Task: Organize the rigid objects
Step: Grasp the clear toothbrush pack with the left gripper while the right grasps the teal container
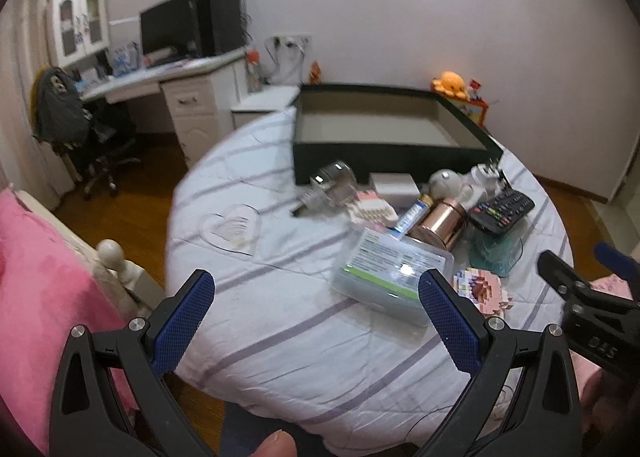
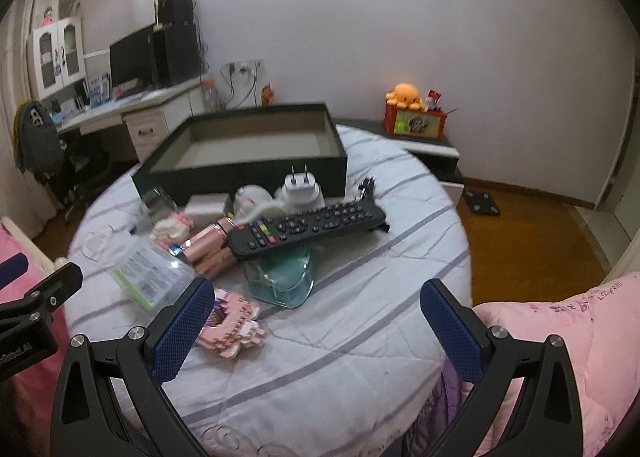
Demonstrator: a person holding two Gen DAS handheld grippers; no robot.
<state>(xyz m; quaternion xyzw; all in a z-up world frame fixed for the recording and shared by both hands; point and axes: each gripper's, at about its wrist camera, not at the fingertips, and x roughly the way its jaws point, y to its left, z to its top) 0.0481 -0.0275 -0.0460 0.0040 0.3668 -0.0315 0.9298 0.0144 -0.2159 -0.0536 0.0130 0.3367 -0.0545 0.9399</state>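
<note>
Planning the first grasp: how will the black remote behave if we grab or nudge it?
The black remote looks rigid, so it probably won't flex. It rests on the teal glass container and overhangs it, so a nudge will likely tip or slide it off. Its smooth plastic may slip; both the left gripper and right gripper are open.

The left wrist camera is looking forward and down from the bed's near left, close above the striped bedspread (image 1: 280,317); the right wrist camera is facing likewise from the near right; both are sharing the clutter and the dark box (image 1: 384,129) (image 2: 248,153) beyond.
</note>
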